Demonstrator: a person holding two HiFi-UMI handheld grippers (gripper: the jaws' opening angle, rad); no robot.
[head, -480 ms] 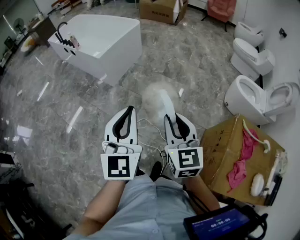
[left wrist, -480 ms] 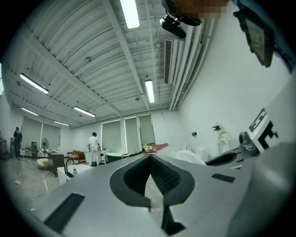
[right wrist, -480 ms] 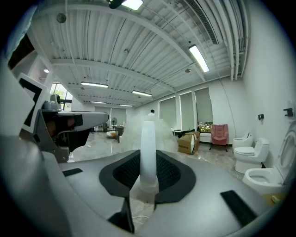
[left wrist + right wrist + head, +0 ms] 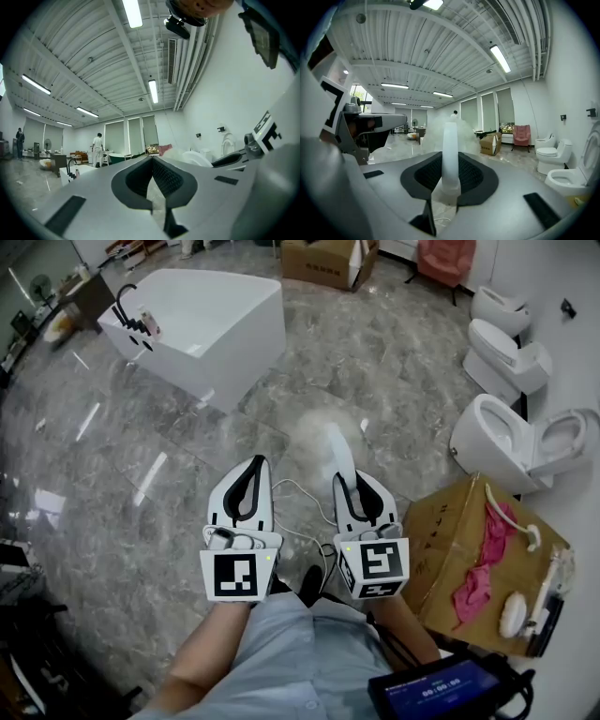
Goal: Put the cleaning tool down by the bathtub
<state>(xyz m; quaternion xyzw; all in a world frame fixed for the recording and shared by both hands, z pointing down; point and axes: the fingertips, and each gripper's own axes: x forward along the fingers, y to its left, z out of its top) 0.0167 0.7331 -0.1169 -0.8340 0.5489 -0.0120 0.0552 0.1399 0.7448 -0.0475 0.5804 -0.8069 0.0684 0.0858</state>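
Little changed: white fluffy duster (image 4: pixel 335 448) stays clamped in right gripper (image 4: pixel 354 482)
Left gripper (image 4: pixel 254 463): closed, empty
White bathtub (image 4: pixel 202 320): well ahead, duster not yet down

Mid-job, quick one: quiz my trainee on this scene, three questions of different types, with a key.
1. True or false: the right gripper is clamped on the white plastic handle of the fluffy white duster.
2. Where does the white freestanding bathtub stand from the grippers? A) ahead, to the left B) directly right C) directly behind
3. Fill in: the left gripper has its jaws ___ and holds nothing.
Key: 1 true; 2 A; 3 together
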